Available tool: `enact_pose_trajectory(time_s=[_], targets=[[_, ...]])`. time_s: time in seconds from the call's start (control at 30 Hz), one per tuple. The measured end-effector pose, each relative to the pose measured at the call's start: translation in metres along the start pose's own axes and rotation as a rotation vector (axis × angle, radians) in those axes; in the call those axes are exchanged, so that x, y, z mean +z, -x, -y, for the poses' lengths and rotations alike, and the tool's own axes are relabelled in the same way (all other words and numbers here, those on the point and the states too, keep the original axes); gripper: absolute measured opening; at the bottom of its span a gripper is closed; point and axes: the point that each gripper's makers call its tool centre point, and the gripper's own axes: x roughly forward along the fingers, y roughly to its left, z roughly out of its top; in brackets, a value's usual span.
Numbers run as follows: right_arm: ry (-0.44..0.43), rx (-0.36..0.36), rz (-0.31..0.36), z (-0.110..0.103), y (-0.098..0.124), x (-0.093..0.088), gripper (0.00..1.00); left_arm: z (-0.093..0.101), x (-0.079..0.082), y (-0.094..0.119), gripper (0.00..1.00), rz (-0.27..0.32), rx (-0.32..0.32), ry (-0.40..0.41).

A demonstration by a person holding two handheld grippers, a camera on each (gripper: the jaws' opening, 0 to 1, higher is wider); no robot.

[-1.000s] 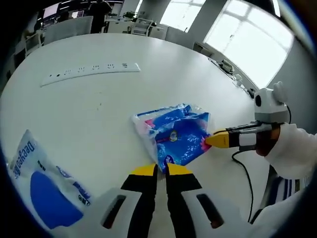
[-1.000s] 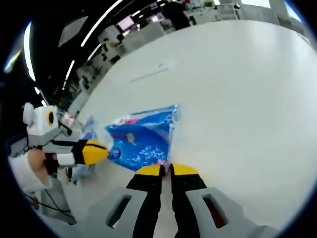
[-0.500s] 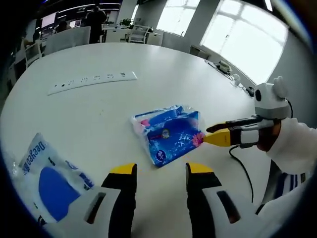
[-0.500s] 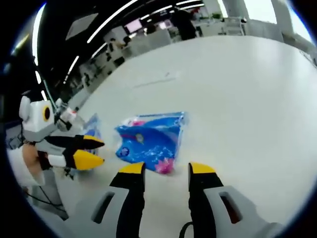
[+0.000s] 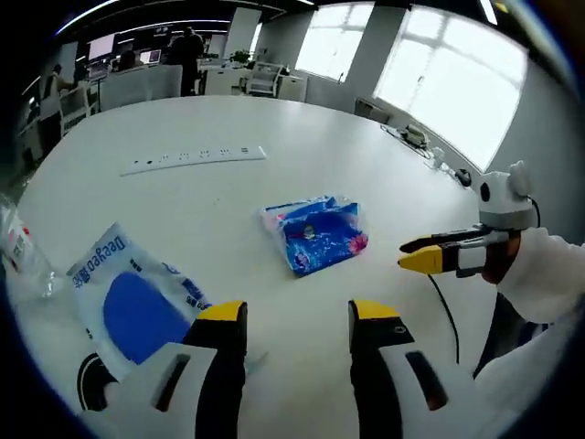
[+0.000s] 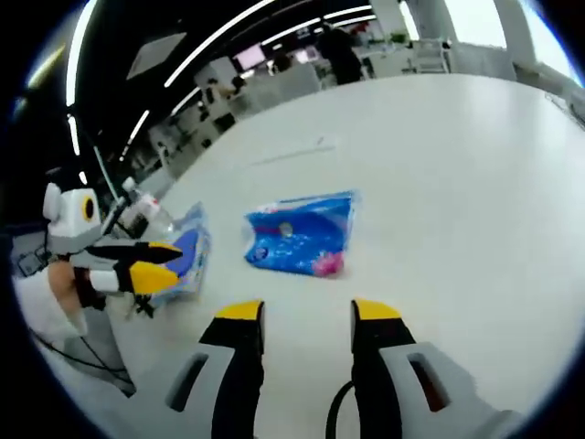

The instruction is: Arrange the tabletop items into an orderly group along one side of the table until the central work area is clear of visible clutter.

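Both my tools stand spread and empty: my left gripper (image 5: 285, 315) and my right gripper (image 6: 298, 315) hold nothing. The blue printed packet (image 5: 315, 234) lies flat near the middle of the white table (image 5: 183, 119), apart from both. A white-and-blue pouch (image 5: 137, 306) rests near the edge beside what may be a clear plastic bottle (image 5: 20, 256). By my reckoning, the 1 central packet has yet to join that edge group.

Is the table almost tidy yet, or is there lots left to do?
Lots left. Nothing looks grouped yet: the blue tissue pack lies alone mid-table, and the white-and-blue bag sits apart near the edge by a plastic bottle. Nothing is in hand: the left gripper and right gripper are both open and empty.
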Motion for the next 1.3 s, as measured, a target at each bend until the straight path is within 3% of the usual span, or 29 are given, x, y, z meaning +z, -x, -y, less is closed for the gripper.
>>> enact_pose_trajectory(time_s=[0.2, 0.8, 1.0, 1.3], targets=[[-0.009, -0.003, 0.002, -0.007, 0.013, -0.013, 0.35, -0.008, -0.014, 0.019, 0.43, 0.008, 0.022, 0.021], [-0.008, 0.010, -0.016, -0.020, 0.016, -0.022, 0.34, -0.024, -0.023, 0.043, 0.42, 0.056, 0.076, 0.087], [-0.024, 0.021, -0.029, -0.023, 0.016, -0.030, 0.33, -0.038, -0.039, 0.055, 0.42, 0.061, 0.115, 0.148], [-0.038, 0.057, -0.052, -0.034, 0.014, -0.044, 0.32, -0.066, -0.052, 0.092, 0.42, 0.135, 0.204, 0.298]])
